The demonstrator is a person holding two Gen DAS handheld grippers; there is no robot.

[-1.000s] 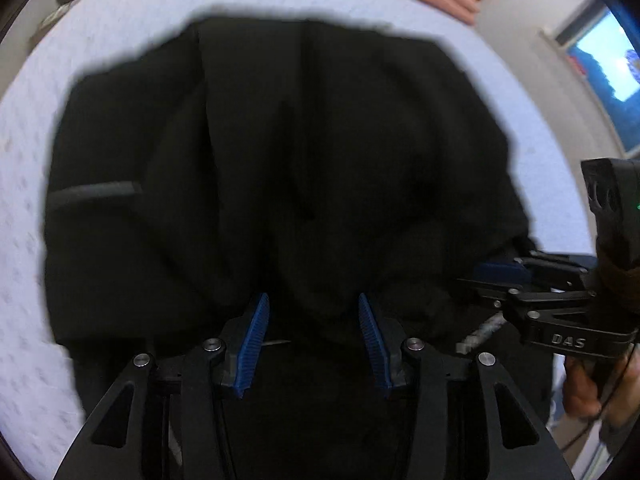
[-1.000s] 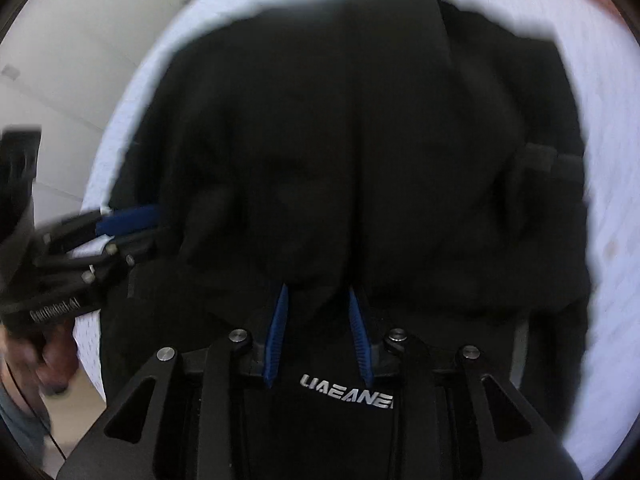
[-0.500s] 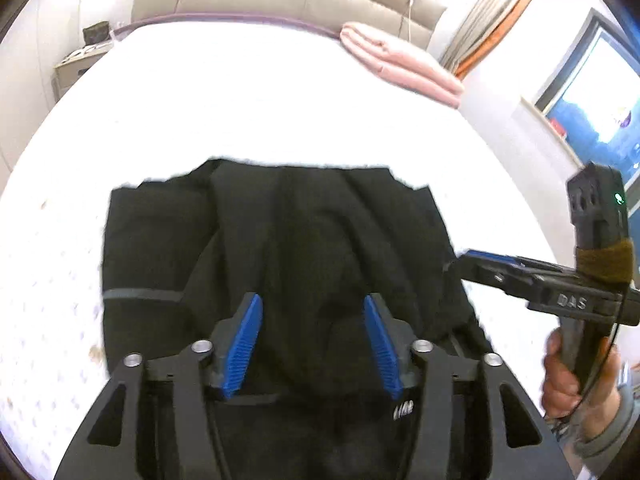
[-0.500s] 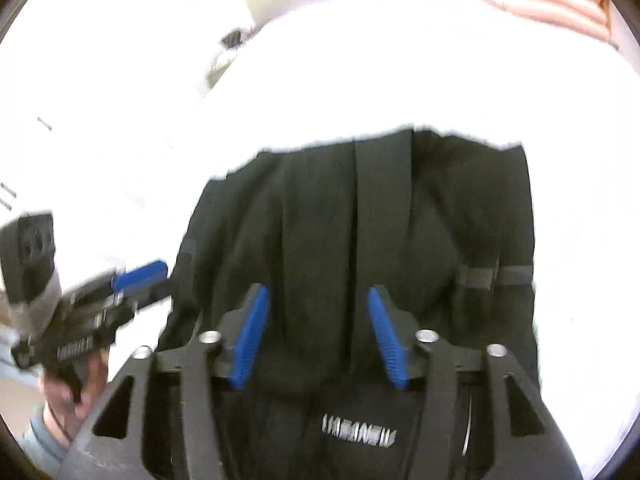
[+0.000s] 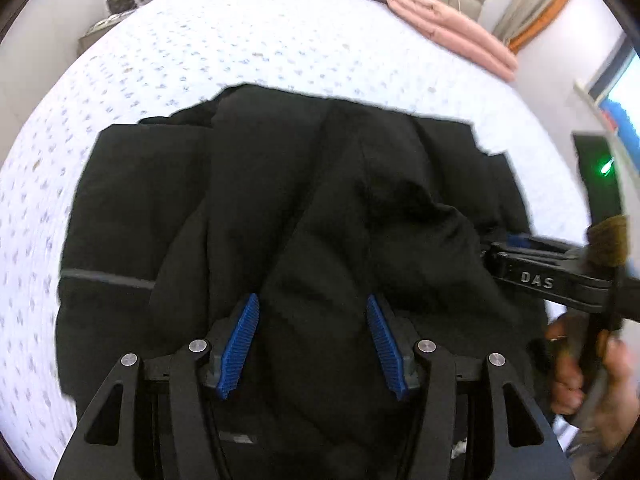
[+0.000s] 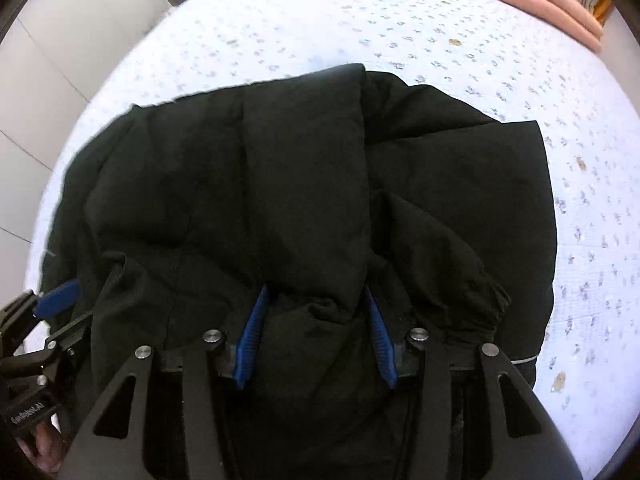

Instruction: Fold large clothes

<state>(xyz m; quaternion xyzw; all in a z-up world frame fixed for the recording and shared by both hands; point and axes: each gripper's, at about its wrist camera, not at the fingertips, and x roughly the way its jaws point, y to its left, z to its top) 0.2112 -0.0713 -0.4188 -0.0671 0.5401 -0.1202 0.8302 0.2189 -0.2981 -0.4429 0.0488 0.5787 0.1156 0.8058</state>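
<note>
Black padded jacket (image 5: 304, 208) lies bunched on the white patterned bed (image 5: 200, 52), toward its near edge, with the far half of the bed bare except for a folded pink blanket (image 5: 452, 32) at the far right corner. Both tools sit over the jacket's near hem. The left tool (image 5: 312, 344) has its blue pads (image 5: 240, 344) spread wide, dark fabric passing between them but not pinched — open, as far as I can judge. The right tool (image 6: 316, 340) is spread likewise, a puffed fold rising between its pads (image 6: 252, 336) without being clamped.

The jacket stretches away from both tools toward the head of the bed, its long axis running roughly forward from the near edge, so any fold would carry the near hem forward over the body. The two tools sit side by side and about equally near it; the right tool also shows at the right edge of the left view.

A grey stripe (image 5: 108, 278) marks what may be a sleeve at the left (hard to confirm). The near hem itself is hidden beneath the tool bodies, and black-on-black folds make the layers hard to separate.
</note>
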